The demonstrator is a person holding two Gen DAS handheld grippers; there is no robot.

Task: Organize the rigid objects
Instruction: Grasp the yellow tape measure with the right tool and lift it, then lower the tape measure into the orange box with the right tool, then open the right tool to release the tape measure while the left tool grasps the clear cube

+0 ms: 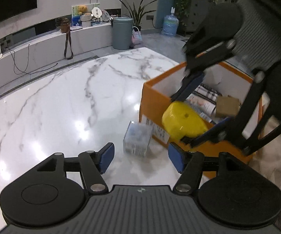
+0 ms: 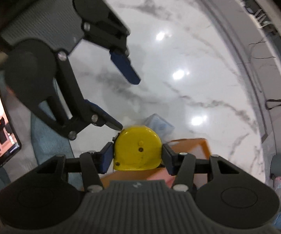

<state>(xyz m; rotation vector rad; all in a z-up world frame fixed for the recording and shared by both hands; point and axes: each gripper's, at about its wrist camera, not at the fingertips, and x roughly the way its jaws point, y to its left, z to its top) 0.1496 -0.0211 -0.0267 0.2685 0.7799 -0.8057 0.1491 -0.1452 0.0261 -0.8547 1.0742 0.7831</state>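
Marble tabletop point(image 1: 62, 101) carries an orange box point(image 1: 154, 101) at 3 o'clock. A yellow tape measure point(image 2: 137, 149) is clamped in the right gripper point(image 2: 137, 154) over the box; release is judged next. The left gripper point(image 1: 140, 156) is held apart near a clear case point(image 1: 137, 139), likely the next pick.

No readable text anywhere. White label point(image 1: 157, 130) on orange box point(image 1: 154, 101): print too blurred to make out. Booklets point(image 1: 202, 101) inside box, and clear box point(image 1: 137, 139): lettering illegible.
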